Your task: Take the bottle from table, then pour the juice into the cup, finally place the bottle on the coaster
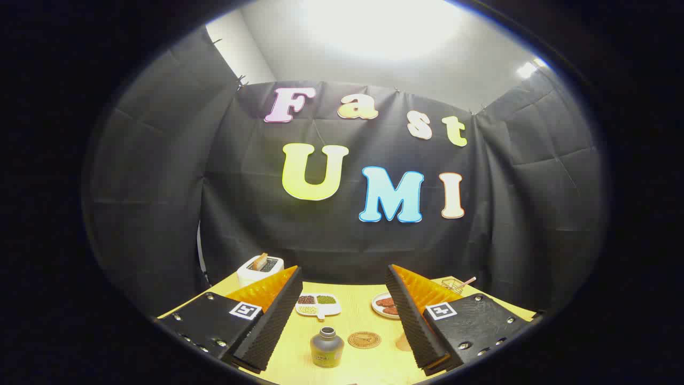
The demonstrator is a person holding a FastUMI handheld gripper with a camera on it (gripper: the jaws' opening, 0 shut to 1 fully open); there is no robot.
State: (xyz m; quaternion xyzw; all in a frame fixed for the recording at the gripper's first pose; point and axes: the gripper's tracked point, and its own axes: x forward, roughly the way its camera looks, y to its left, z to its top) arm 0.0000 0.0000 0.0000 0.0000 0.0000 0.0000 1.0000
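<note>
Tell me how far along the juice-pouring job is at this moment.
Nothing looks done yet. The small grey bottle with a yellow-green label stands upright on the light wooden table, between and just ahead of the open gripper, whose fingers touch nothing. The round brown coaster beside the bottle lies bare. In hand: only the approach. Left: grasping the bottle, pouring, and setting it on the coaster. I cannot make out the cup clearly.

Black creased cloth (160, 176) hangs as the booth's back and side walls, clipped along its top edge. Above it rises a plain white wall (299, 53) and ceiling, washed by a bright overhead light (382, 27); a smaller lamp (526, 69) glows off to one side. Below stands a pale wooden table (352, 313).
</note>
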